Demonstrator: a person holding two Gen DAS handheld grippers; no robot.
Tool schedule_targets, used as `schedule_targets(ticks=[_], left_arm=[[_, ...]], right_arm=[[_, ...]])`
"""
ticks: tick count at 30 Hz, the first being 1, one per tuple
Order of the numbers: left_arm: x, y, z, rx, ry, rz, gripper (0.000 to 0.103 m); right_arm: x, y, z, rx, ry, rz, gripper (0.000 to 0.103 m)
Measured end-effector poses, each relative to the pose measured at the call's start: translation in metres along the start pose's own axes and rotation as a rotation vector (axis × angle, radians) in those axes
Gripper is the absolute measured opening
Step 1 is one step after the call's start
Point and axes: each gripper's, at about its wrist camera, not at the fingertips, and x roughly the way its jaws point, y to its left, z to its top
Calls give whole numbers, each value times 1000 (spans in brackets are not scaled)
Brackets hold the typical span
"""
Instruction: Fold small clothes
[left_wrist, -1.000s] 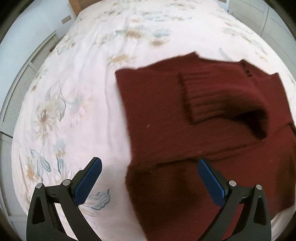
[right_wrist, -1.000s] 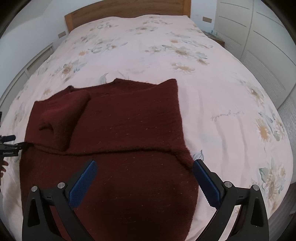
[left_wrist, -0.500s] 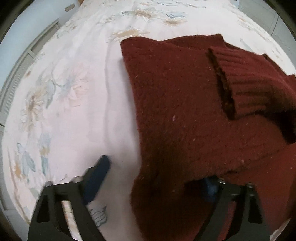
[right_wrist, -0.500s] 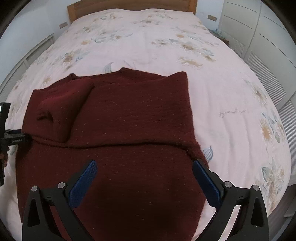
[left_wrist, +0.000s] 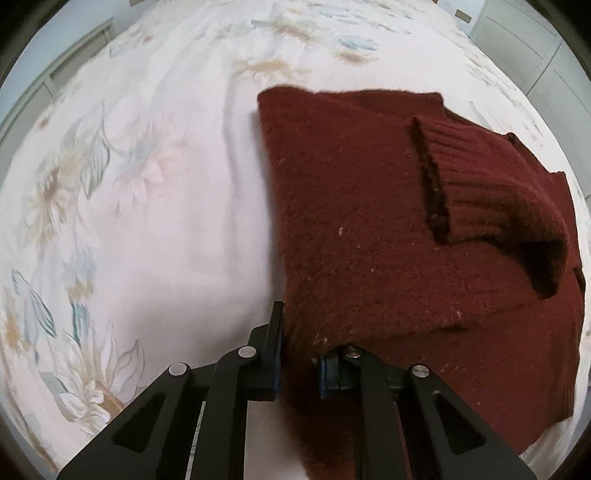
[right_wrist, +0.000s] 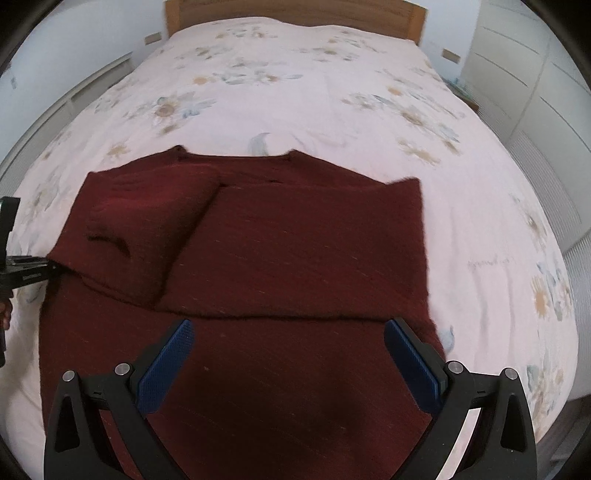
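A dark red knit sweater (left_wrist: 369, 229) lies on the floral bedspread, with both sleeves folded across its body. A ribbed cuff (left_wrist: 472, 177) lies on top. My left gripper (left_wrist: 299, 354) is shut on the sweater's left edge, where the folded sleeve meets the body. In the right wrist view the sweater (right_wrist: 280, 251) fills the middle, and my right gripper (right_wrist: 288, 354) is open and empty above its lower half. The left gripper (right_wrist: 33, 273) shows at the sweater's left edge there.
The bed (right_wrist: 295, 92) has a pale floral cover and a wooden headboard (right_wrist: 295, 11). White wardrobe doors (right_wrist: 535, 74) stand at the right. A wall panel (left_wrist: 55, 74) runs along the left. The bed's near edge lies just below the sweater.
My left gripper moved in to the sweater's left edge and closed on it. My right gripper stayed open and rose a little above the sweater.
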Motion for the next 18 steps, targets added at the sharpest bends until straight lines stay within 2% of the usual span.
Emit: schedule_targets(ticks=[4, 10, 11, 14, 18], left_arm=[[2, -5, 0, 9, -8, 8, 12], [0, -5, 0, 9, -15, 9, 12], [-3, 10, -14, 8, -15, 7, 12], [-4, 13, -14, -2, -6, 8, 12], [0, 9, -10, 3, -3, 4, 12]], right_arm=[[5, 32, 18, -88, -7, 8, 102], [19, 103, 56, -259, -32, 49, 102], [23, 116, 63, -289, -35, 55, 102], [43, 158, 76, -383, -14, 77, 102], [73, 193, 83, -476, 30, 57, 102]])
